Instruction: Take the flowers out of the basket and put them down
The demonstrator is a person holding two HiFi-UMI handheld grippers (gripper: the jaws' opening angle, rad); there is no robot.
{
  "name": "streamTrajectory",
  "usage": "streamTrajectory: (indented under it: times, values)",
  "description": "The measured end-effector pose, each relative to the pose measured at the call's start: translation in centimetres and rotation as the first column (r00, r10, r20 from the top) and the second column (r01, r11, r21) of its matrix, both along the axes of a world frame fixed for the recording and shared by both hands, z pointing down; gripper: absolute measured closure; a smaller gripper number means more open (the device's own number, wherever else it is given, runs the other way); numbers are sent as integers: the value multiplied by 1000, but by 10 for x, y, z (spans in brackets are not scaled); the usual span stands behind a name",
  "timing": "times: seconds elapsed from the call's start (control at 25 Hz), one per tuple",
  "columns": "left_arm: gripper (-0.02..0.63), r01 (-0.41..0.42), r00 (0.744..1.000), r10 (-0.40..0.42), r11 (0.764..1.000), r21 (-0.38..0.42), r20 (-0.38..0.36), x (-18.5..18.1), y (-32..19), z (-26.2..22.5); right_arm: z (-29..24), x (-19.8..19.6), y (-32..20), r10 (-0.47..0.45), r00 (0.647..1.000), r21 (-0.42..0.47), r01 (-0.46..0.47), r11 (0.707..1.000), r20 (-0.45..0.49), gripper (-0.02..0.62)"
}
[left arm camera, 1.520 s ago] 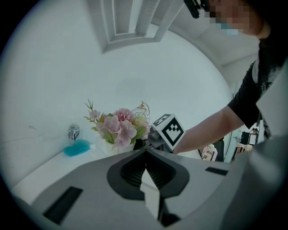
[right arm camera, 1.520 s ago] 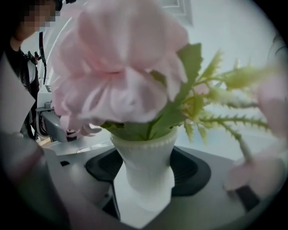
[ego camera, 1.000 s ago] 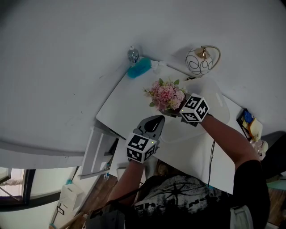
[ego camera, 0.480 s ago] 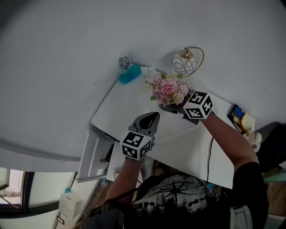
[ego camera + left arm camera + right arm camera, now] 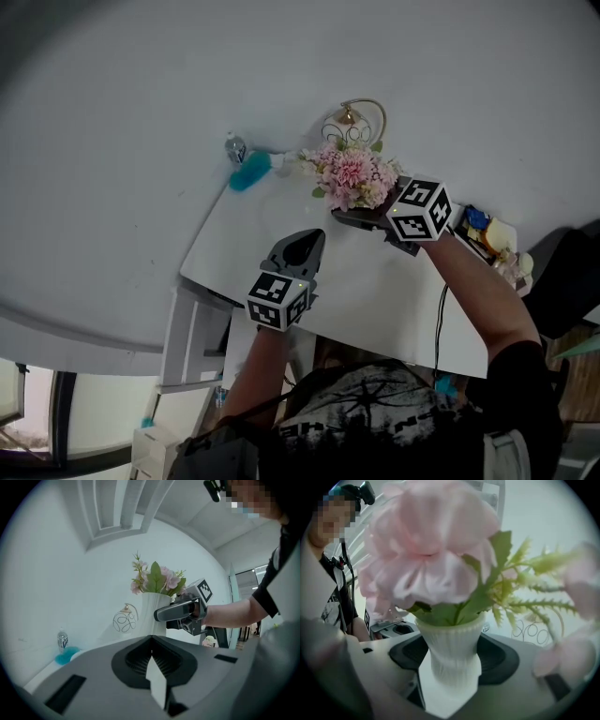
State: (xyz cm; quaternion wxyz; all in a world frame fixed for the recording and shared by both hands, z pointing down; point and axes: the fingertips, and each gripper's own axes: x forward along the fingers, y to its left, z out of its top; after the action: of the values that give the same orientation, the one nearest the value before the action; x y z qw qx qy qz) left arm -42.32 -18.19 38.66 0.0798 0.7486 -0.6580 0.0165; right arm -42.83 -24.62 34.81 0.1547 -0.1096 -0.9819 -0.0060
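Left hand-held gripper (image 5: 152, 654): closed, jaws meeting tip to tip with nothing between them; held above the near part of the white surface (image 5: 380, 298), pointing towards the far edge, well short of the flowers.

Right hand-held gripper (image 5: 362, 218): clamped on the narrow waist of the vase (image 5: 451, 645), one jaw on each side; held out past the left one, over the far part of the surface, with the marker cube facing up.

Vase: white, ribbed, upright between the jaws (foot hidden by the gripper body in both gripper views, so contact with the surface cannot be told).

Flowers (image 5: 354, 177): pink blooms with green leaves and fern-like sprigs, standing in the vase and spreading wide above its rim; outside the basket, just in front of it as seen from the head view.

Basket (image 5: 351, 125): round, white with dark swirling lines and a gold hoop handle; at the far edge of the surface by the wall, just behind the flowers, partly hidden by them in the head view.

Teal object (image 5: 247, 173): lying at the far left corner of the surface, apart from the basket.

Small clear bottle (image 5: 234, 148): upright just beyond the teal object, against the wall.
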Motion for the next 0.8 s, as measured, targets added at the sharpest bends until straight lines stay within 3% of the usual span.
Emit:
streamTrajectory:
  times: [0.68,0.8]
  values:
    - [595,-105,994,103,994,40,33,89,-29,-26,-78,113,-33,166,978,31,-171,985,125,265]
    - [595,-114,993,113,993,42,42,119,-29,-25,-85,146,-35,178,973,40,-186,982,145,265]
